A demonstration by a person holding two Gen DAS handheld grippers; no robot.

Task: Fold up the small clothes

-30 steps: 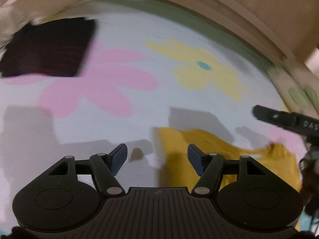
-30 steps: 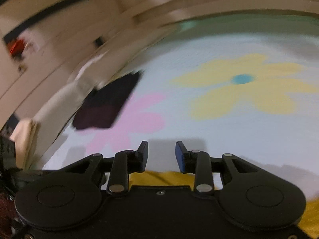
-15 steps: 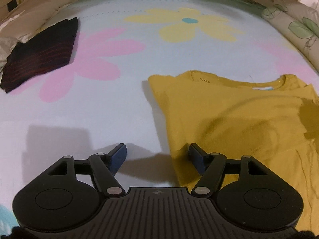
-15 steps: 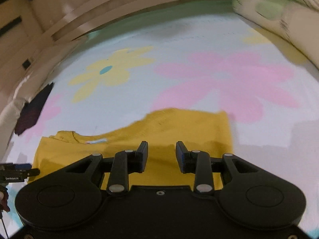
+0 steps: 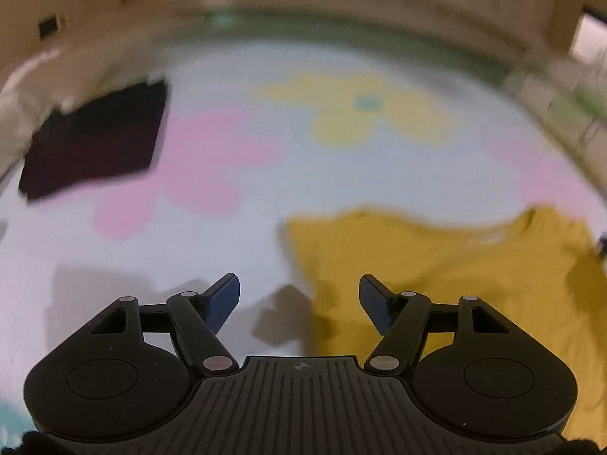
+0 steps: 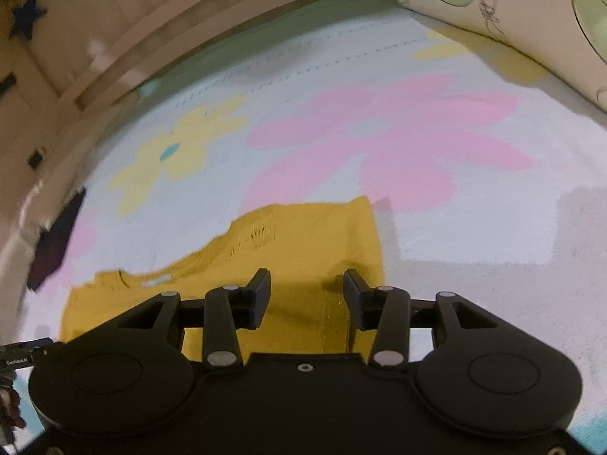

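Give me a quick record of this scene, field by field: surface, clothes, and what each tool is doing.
surface: flower-print bed cover
garment being worked: yellow shirt, spread flat, unfolded
other garment: dark folded cloth, far left, apart from the shirt
left tool: open, above the shirt's left edge, holding nothing
right tool: jaws opening, above the shirt's right side, nothing gripped

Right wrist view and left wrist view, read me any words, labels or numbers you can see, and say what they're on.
White lettering on the black device at the right wrist view's left edge: too small to read.
Pale neck label in the yellow shirt: blurred, unreadable.
Left wrist view: no readable text.
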